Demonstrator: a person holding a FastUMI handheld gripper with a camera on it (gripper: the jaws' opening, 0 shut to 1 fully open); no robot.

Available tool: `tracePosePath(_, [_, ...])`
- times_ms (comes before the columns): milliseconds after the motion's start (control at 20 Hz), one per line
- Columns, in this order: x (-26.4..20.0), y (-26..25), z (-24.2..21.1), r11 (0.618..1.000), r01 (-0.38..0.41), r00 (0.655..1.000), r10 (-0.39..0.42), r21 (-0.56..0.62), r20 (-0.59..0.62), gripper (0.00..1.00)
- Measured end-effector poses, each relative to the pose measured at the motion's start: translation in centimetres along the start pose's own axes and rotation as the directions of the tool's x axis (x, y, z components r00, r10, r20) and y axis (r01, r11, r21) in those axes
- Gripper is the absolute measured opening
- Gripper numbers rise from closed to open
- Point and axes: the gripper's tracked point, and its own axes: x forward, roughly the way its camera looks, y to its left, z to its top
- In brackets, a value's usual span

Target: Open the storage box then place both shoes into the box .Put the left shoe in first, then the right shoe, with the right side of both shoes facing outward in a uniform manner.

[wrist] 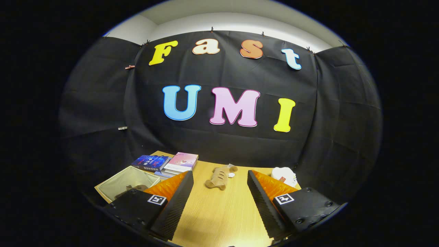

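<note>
The wooden table [219,212] carries a pale open-topped storage box [127,182] at its left edge, with something brown inside. Books [168,163] are stacked at the far left corner. A tan shoe [219,178] lies near the far edge, beyond the gripper [219,181], whose fingers stand apart, holding nothing. A white object [284,175] sits at the far right corner

The left finger [171,202] of the tongs [219,192] hid part of the box [116,181]. Something brown inside [132,188] stayed unidentifiable.
</note>
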Motion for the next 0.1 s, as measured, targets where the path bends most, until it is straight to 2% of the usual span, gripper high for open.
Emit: tracePosePath(100, [-0.18, -0.49, 0.10, 1.000, 0.018, 1.000, -0.018, 0.000, 0.013, 0.98])
